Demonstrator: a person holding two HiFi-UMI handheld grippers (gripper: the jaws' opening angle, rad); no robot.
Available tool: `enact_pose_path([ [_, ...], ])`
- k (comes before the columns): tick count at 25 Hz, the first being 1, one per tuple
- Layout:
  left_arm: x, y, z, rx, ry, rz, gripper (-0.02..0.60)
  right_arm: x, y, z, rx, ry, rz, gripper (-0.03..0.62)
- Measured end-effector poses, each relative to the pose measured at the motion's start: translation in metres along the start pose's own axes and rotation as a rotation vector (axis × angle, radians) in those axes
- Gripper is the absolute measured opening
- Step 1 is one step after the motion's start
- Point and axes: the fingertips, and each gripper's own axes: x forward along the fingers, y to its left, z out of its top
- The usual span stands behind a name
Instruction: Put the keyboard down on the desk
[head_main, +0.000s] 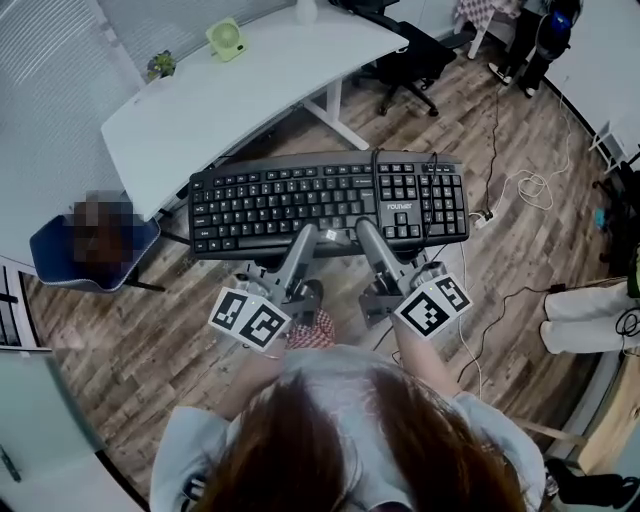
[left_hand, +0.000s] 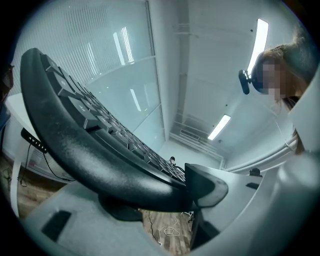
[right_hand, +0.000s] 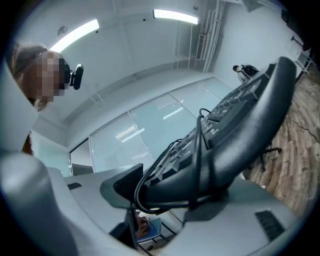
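The black full-size plastic keyboard (head_main: 330, 205) hangs level over the wooden floor (head_main: 200, 330), short of the white desk (head_main: 230, 100). The left tongs (head_main: 304, 238) and right tongs (head_main: 367, 234) both clench its near edge. To set it down well, carry it flat over the desk, lower both ends evenly, and mind the black cable (right_hand: 199, 150) looped round it.

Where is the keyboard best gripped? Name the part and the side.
Take the keyboard by its near long edge, from the person's side, where the left gripper and right gripper clamp it. That edge is a thin rounded lip jaws can span; two holds steady the long board.
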Motion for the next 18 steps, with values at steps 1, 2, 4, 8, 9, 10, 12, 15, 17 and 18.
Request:
enact_pose_path([
  [1, -0.002, -0.001, 0.002, 0.006, -0.003, -0.005, 0.242, 0.0, 0.003, 0.0, -0.001, -0.008, 0.005, 0.245],
  [2, -0.003, -0.002, 0.004, 0.012, -0.005, -0.008, 0.242, 0.0, 0.005, 0.0, -0.003, -0.013, 0.01, 0.245],
  [4, -0.004, -0.004, 0.009, 0.018, -0.01, -0.012, 0.242, 0.0, 0.01, 0.003, -0.007, -0.017, 0.017, 0.245],
  [8, -0.004, -0.003, 0.008, 0.019, -0.019, -0.023, 0.242, 0.0, 0.01, 0.003, -0.02, -0.026, 0.019, 0.245],
  [9, -0.004, -0.002, 0.007, 0.022, -0.02, -0.028, 0.242, 0.0, 0.008, 0.001, -0.023, -0.031, 0.019, 0.245],
  [10, -0.003, -0.001, 0.005, 0.025, -0.021, -0.033, 0.242, 0.0, 0.006, 0.001, -0.025, -0.037, 0.019, 0.245],
  [12, -0.001, 0.0, 0.002, 0.026, -0.02, -0.046, 0.242, -0.002, 0.003, -0.001, -0.032, -0.049, 0.015, 0.245],
  [15, 0.0, 0.002, -0.001, 0.029, -0.021, -0.064, 0.242, -0.002, 0.001, -0.003, -0.043, -0.064, 0.012, 0.245],
  [17, -0.001, 0.004, -0.002, 0.034, -0.018, -0.072, 0.242, -0.003, 0.001, -0.005, -0.045, -0.074, 0.011, 0.245],
  [18, -0.001, 0.004, -0.003, 0.037, -0.018, -0.079, 0.242, -0.004, 0.0, -0.006, -0.046, -0.08, 0.01, 0.245],
])
